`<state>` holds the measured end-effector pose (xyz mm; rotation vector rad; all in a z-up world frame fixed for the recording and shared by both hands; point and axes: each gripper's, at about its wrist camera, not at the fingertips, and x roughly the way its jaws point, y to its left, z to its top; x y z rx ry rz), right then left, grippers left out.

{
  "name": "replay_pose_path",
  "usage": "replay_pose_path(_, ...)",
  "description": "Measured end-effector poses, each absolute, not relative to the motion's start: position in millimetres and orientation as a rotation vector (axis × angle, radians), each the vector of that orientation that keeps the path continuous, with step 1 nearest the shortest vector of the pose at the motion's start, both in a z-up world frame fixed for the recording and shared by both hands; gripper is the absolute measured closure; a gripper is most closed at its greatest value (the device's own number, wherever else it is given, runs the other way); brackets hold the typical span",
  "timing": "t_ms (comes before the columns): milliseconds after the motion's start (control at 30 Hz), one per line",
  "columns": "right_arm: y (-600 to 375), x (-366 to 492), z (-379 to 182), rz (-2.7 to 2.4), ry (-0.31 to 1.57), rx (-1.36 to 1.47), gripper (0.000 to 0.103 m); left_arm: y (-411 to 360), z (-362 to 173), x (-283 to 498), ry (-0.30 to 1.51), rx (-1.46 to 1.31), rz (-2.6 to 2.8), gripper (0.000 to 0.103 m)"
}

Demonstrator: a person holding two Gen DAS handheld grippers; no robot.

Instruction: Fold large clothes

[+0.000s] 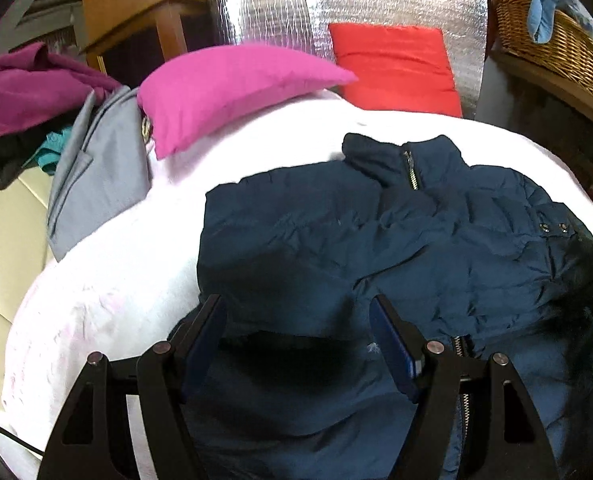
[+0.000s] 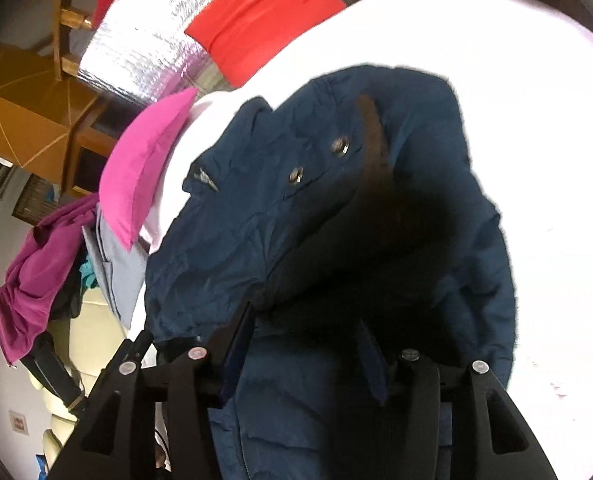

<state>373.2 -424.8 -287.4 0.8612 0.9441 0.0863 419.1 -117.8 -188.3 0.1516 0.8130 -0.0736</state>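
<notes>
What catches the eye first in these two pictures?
A dark blue puffy jacket sprawls across a white cover, right in front of both hand-held grippers. Behind it, a bright pink pillow and a red cushion stand out against a shiny silver sheet.

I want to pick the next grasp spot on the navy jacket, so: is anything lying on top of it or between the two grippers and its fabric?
Nothing visible does. The navy jacket lies bare on the white cover, directly under the left gripper and right gripper. The pink pillow and grey garment lie off to its side.
</notes>
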Motion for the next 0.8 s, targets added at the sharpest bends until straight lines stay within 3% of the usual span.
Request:
replay_pose_path(167, -445.7, 364.3, -268.2, -0.039, 0.822, 0.82, 0.046, -122.0, -184.4, 418.2, 0.792, 0.17, -0.081, 0.029)
replay_pose_path(300, -468.1, 356.6, -262.7, -0.168, 0.711, 0.833, 0.025, -124.0, -184.3, 419.6, 0.792, 0.169, -0.089, 0.029)
replay_pose_path(333, -471.3, 358.1, -264.5, -0.189, 0.712, 0.831, 0.024, -124.2, -184.3, 420.2, 0.792, 0.169, -0.089, 0.029)
replay_pose_path(800, -491.2, 401.0, -320.7, -0.212, 0.869, 0.885, 0.024, -124.2, -183.1, 424.5, 0.783, 0.163, -0.083, 0.029)
